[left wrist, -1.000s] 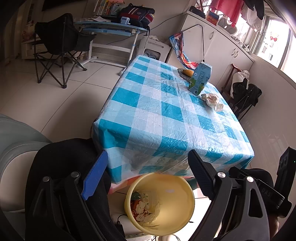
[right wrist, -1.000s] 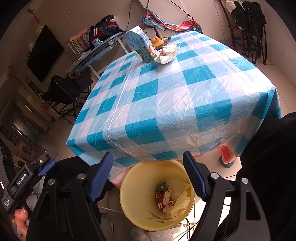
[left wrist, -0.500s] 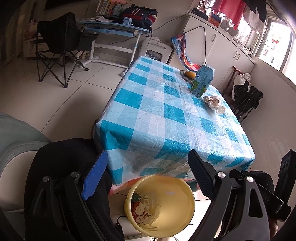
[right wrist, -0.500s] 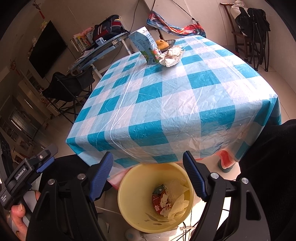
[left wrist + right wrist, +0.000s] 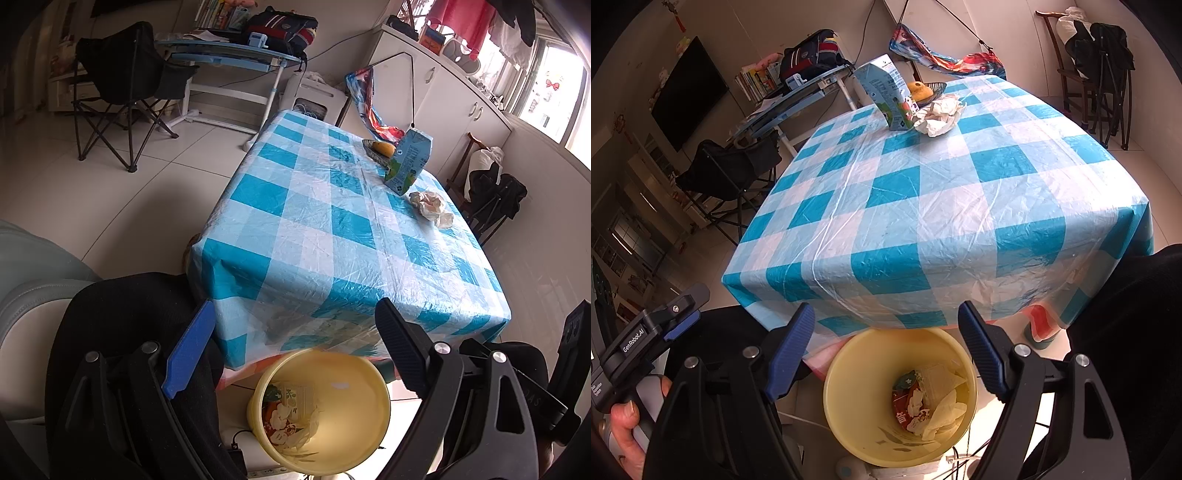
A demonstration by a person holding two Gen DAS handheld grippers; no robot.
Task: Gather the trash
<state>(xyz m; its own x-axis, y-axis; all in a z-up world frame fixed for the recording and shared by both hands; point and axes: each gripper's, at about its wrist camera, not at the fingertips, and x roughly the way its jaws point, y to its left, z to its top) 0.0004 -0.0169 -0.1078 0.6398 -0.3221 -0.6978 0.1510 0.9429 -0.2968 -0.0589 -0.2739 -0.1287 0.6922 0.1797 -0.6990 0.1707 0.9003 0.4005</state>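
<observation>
A yellow trash bin point(image 5: 369, 373) point(image 5: 849, 362) stands on the floor at the near edge of the table, with wrappers and tissue inside. A crumpled white tissue point(image 5: 430, 205) point(image 5: 938, 116) and a blue milk carton point(image 5: 408, 162) point(image 5: 886, 96) sit at the far end of the blue checked table point(image 5: 332, 229) point(image 5: 923, 206). My left gripper point(image 5: 291, 332) is open and empty above the bin. My right gripper point(image 5: 886, 325) is open and empty above the bin too.
A dark dish with a yellow fruit point(image 5: 380, 149) point(image 5: 923, 90) sits behind the carton. A black folding chair point(image 5: 122, 85) and a desk point(image 5: 229, 59) stand at the back left. Another chair point(image 5: 491, 195) stands right of the table. The other hand-held gripper point(image 5: 646, 332) shows at lower left.
Both grippers have drawn back and tilted up slightly, so the table looks farther away. The jaws stay open and empty; the bin's contents are unchanged.
</observation>
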